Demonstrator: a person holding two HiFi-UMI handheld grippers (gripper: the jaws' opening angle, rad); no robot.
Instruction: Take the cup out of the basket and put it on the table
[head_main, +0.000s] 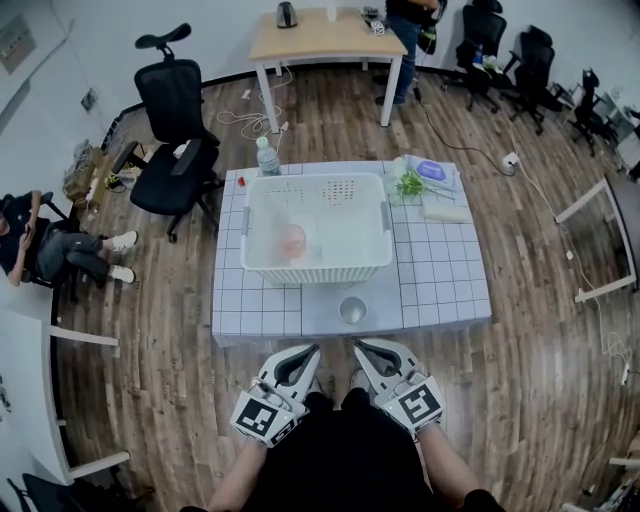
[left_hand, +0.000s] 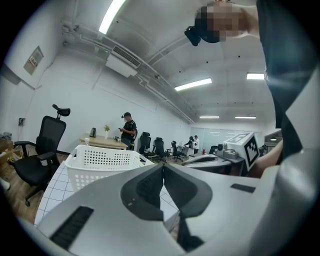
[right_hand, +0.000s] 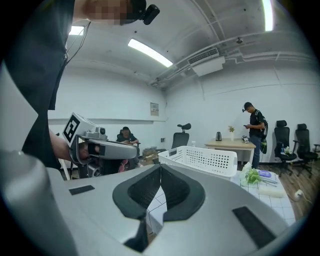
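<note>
In the head view, one white tiled counter (head_main: 440, 270) carries one white basket (head_main: 315, 268). One grey cup (head_main: 352, 310) stands upright on the counter, just in front of the near wall of the basket and outside it. Inside the basket lies one pinkish thing (head_main: 292, 241), too blurred to tell what it is. One clear bottle (head_main: 267, 157) stands behind the basket, and some green leaves (head_main: 410, 184) lie beside its right end. The left tool (head_main: 300, 356) and the right tool (head_main: 370, 354) are side by side below the near edge of the counter, apart from the cup. Only this view shows the cup, the bottle and the inside of the basket.

In the left gripper view, the left tool (left_hand: 163, 172) has its two jaws together, with nothing between them. The basket (left_hand: 102, 160) appears from the side, and the right tool (left_hand: 220, 156) is at the right with its marker cube (left_hand: 250, 147). One standing person (left_hand: 129, 131) is far behind.

In the right gripper view, the right tool (right_hand: 160, 171) also has its jaws pressed together and holds nothing. This view shows one seated person (right_hand: 126, 135), a kettle (right_hand: 218, 136) on a second, wooden counter (right_hand: 232, 144), and a wall sign (right_hand: 154, 109) whose writing is too small to read.
</note>
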